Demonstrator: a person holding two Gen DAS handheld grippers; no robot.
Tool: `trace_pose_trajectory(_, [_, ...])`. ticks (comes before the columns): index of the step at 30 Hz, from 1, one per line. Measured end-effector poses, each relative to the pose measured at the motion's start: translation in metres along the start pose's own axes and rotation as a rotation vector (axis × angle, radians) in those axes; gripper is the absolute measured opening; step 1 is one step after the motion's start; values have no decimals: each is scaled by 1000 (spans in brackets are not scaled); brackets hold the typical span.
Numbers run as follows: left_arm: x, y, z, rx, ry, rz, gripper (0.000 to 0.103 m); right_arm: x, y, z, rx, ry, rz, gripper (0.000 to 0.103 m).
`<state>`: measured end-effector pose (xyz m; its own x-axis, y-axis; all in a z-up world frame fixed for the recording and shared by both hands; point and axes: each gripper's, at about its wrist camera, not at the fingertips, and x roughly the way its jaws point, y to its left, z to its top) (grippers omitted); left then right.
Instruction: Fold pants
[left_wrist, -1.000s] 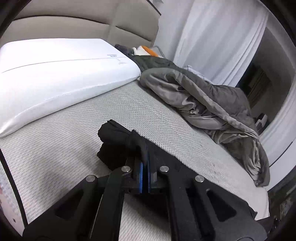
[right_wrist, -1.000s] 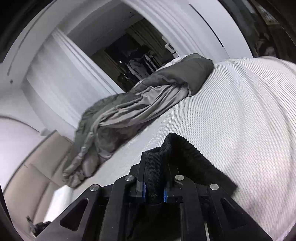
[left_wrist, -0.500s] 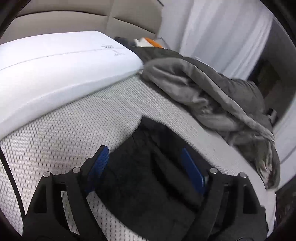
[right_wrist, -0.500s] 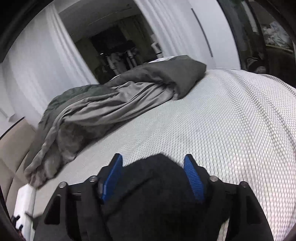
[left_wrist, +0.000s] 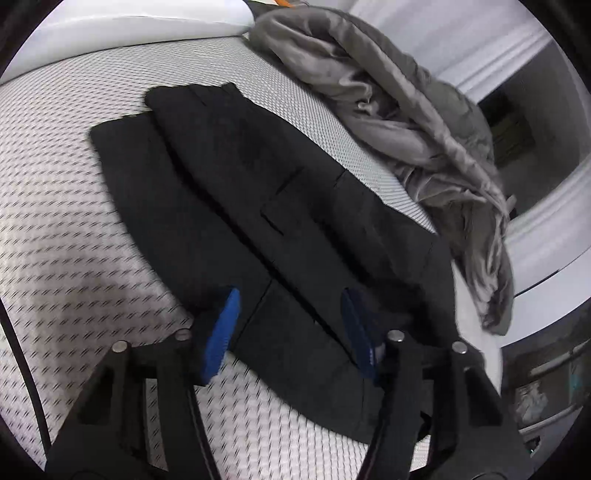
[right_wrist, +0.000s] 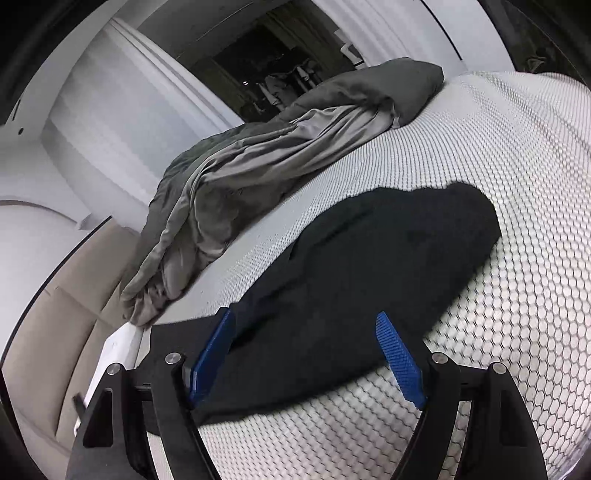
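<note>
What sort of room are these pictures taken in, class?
Most likely a bedroom: black pants lie on a mattress, with a rumpled grey duvet and a white pillow alongside.

Illumination is soft, diffuse and moderately dim, with no glare. Both views show strong fisheye curvature and black corner vignetting. Motion blur smears the mattress (left_wrist: 74, 229) weave in the left view. The black pants (right_wrist: 369, 280) render nearly featureless.

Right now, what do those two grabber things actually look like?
Both look alike: the left gripper and right gripper are black angular linkages with silver round pins, each ending in two blue ribbed pads. A thin black cable runs beside the left one.
</note>
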<state>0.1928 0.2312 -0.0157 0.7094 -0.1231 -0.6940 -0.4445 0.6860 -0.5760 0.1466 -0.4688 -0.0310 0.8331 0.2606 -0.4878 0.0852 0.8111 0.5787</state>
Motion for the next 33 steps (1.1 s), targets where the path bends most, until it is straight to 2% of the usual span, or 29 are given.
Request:
trace_pose_trajectory(3, [36,-5,8,-12,37,28,53,6,-15,-4,9,26,11,80])
trace_pose_trajectory(4, [44,-3,4,-26,27,35,42,8,-18,-3,16,24,10,80])
trace_pose_trajectory(5, [48,-2,3,-28,16,45,16,10,-20,-1,20,23,8,80])
trace_pose_trajectory(6, [54,-3,5,-15,3,66,4,12,-23,0,21,22,11,80])
trace_pose_trajectory(8, [50,0,4,12,-10,61,2,14,-26,3,23,17,15,80])
trace_pose_trajectory(12, [4,22,-4,9,-58,33,1,13,-32,10,15,13,-4,80])
trace_pose_trajectory(14, [-10,27,-10,53,-65,64,2,11,-33,10,15,10,-13,80])
trace_pose_trajectory(16, [-9,33,-18,94,-25,122,2,11,-34,9,15,16,-18,80])
trace_pose_trajectory(18, [-12,40,-22,67,-6,123,2,13,-37,8,16,32,-24,80])
trace_pose_trajectory(19, [-16,41,-21,49,-16,113,4,15,-39,9,21,41,-25,80])
trace_pose_trajectory(21, [-25,41,-20,44,-28,120,14,13,-46,10,49,41,-26,80])
trace_pose_trajectory(23, [-32,44,-21,29,-42,128,41,10,-55,12,86,34,-24,80])
trace_pose_trajectory(28, [-34,61,-22,-50,-31,115,43,20,-96,22,261,21,-9,80])
trace_pose_trajectory(31, [-34,60,-22,-49,-39,127,43,38,-118,30,386,20,37,80])
trace_pose_trajectory(32, [-34,59,-22,-46,-43,135,43,48,-121,33,401,44,45,79])
trace_pose_trajectory(33, [-29,56,-20,-45,-43,137,43,53,-121,35,389,65,41,67])
